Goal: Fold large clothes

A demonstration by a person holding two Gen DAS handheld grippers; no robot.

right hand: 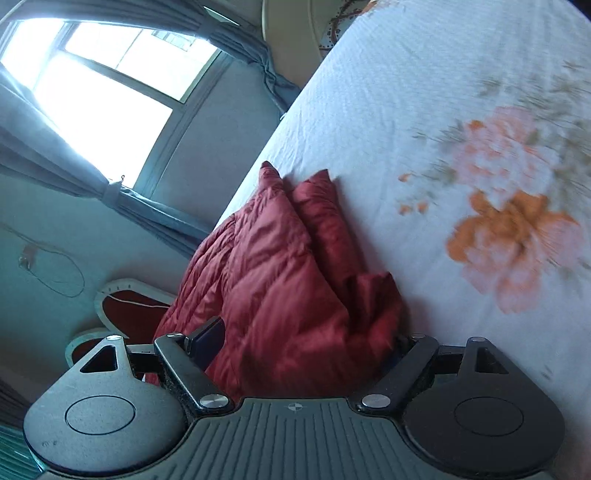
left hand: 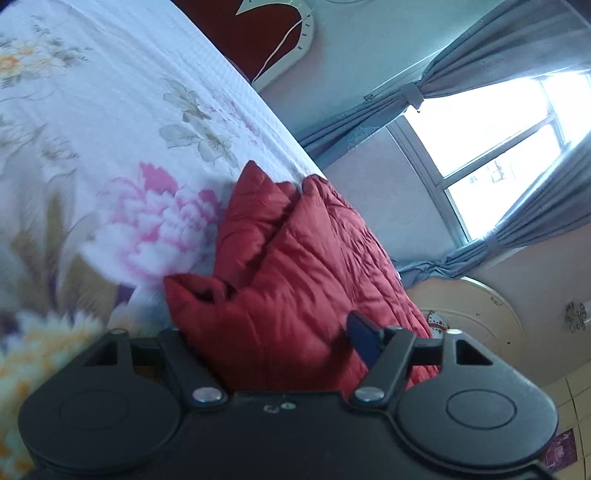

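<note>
A red quilted puffer jacket [left hand: 295, 266] lies bunched on the floral bedsheet [left hand: 122, 110]. In the left wrist view it fills the space between the jaws of my left gripper [left hand: 266, 343]; one blue finger pad [left hand: 364, 338] presses on its right side, the other is hidden under fabric. In the right wrist view the same jacket [right hand: 295, 288] is bunched between the jaws of my right gripper [right hand: 303, 343], with a blue pad [right hand: 208, 341] on its left side. Both grippers are shut on the jacket, held tilted above the bed.
The bed's white sheet [right hand: 424, 110] has pink and orange flowers. A bright window [left hand: 491, 125] with grey-blue tied curtains [left hand: 517, 236] is beyond the bed. A red headboard [left hand: 258, 33] with a white frame and a cream round-edged furniture piece [left hand: 476, 321] stand nearby.
</note>
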